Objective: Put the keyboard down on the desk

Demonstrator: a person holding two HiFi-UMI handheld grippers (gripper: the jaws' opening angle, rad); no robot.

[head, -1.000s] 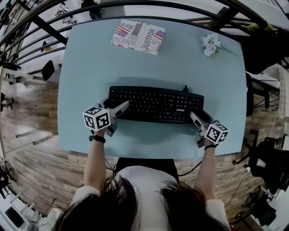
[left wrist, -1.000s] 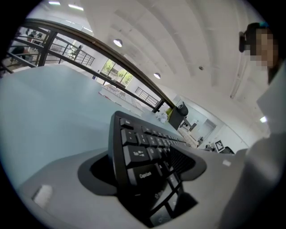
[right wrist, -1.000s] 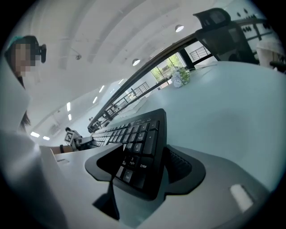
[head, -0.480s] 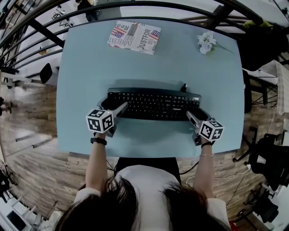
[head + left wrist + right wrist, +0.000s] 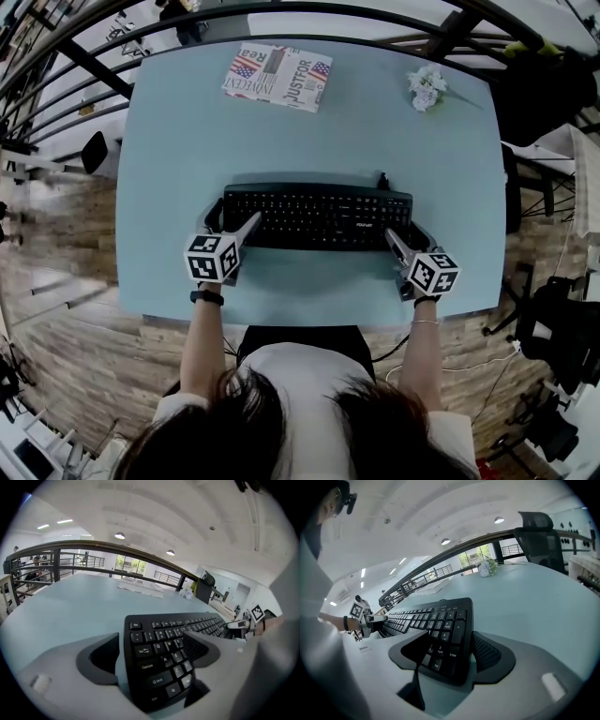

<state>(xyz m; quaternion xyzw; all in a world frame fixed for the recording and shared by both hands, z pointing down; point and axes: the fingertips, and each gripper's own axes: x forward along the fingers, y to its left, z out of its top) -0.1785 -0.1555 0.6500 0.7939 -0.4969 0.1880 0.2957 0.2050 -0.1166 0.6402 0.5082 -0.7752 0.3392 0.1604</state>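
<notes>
A black keyboard (image 5: 319,216) lies flat on the pale blue desk (image 5: 309,131), near its front edge. My left gripper (image 5: 232,217) straddles the keyboard's left end (image 5: 164,653). Its jaws have just been opening, and a strip of desk shows between the left pad (image 5: 101,660) and the keyboard's edge, while the other jaw hangs over the keys. My right gripper (image 5: 403,232) is at the right end by the number pad (image 5: 440,630). There the keyboard fills the gap and its edge rests against the ribbed pad (image 5: 487,653).
A printed magazine (image 5: 277,77) lies at the desk's far left and a small white flower bunch (image 5: 427,89) at the far right. A dark railing runs behind the desk. An office chair (image 5: 539,531) stands off to the right. The person's body is close against the front edge.
The keyboard has settled lower and flatter on the desk. Both marker cubes have rolled slightly. The left jaws stand wider around the keyboard's left end than before.
</notes>
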